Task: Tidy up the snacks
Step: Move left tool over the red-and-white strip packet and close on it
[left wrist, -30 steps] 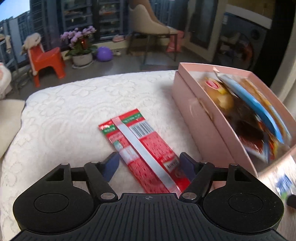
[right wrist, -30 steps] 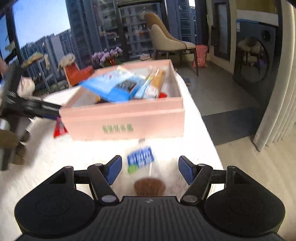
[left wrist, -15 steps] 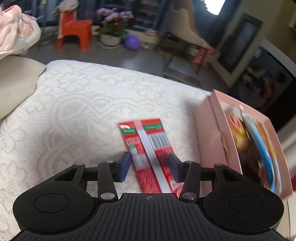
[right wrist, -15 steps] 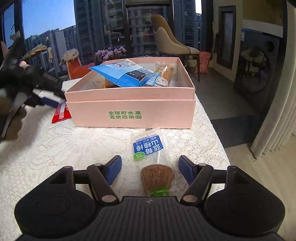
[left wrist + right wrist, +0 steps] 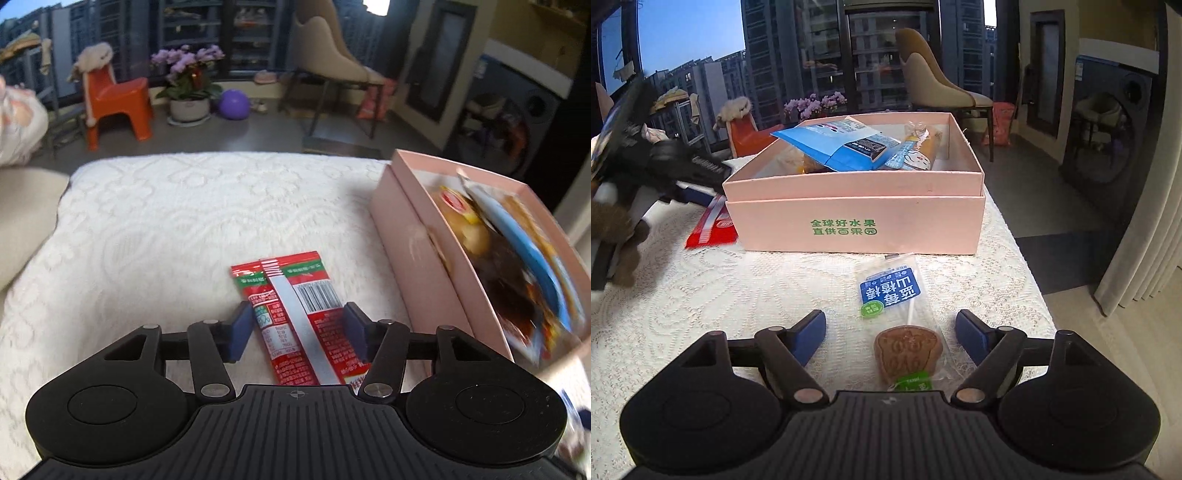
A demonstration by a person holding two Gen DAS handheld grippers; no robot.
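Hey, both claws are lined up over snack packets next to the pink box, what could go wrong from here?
1. The red packet lies flat on the lace cloth; the left claw, jaws opening around it, might pinch cloth or slide off.
2. The pink box is already heaped, with the blue bag above its rim, so added packets could spill.
3. The right claw, also opening, straddles the lollipop packet; its slick wrapper may slip.
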